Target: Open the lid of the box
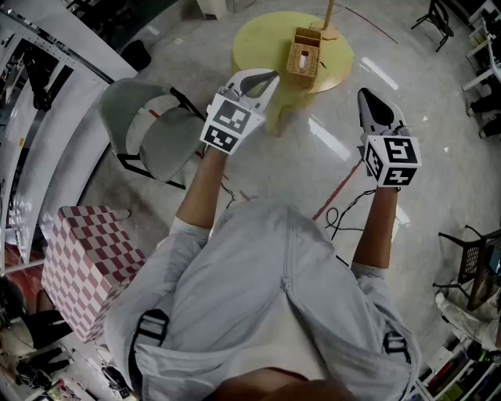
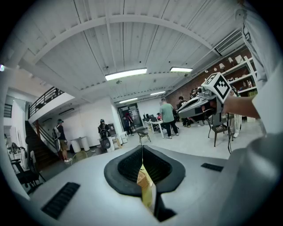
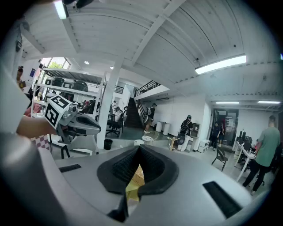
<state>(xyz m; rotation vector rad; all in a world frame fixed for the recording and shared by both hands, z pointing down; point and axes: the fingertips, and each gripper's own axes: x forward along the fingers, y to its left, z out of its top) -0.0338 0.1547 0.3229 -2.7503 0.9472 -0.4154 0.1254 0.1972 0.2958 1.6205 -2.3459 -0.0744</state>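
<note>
A small woven box [image 1: 304,56] stands on a round yellow table [image 1: 258,43] ahead of me, with a pale patch showing in its top. My left gripper [image 1: 268,78] is held in the air short of the table's near edge, its jaws shut and holding nothing. My right gripper [image 1: 366,97] hovers further right over the floor, also shut and empty. In the left gripper view the jaws [image 2: 142,152] meet in a line, with a yellow sliver below them. The right gripper view shows its jaws [image 3: 139,152] closed, and a bit of the box [image 3: 137,175] beneath.
A grey chair [image 1: 149,129] stands left of the table. A red-and-white checkered cube [image 1: 86,262] sits at lower left. A wooden post [image 1: 329,17] rises behind the box. Black chairs [image 1: 473,262] and shelving line the right. Several people stand in the room [image 2: 168,117].
</note>
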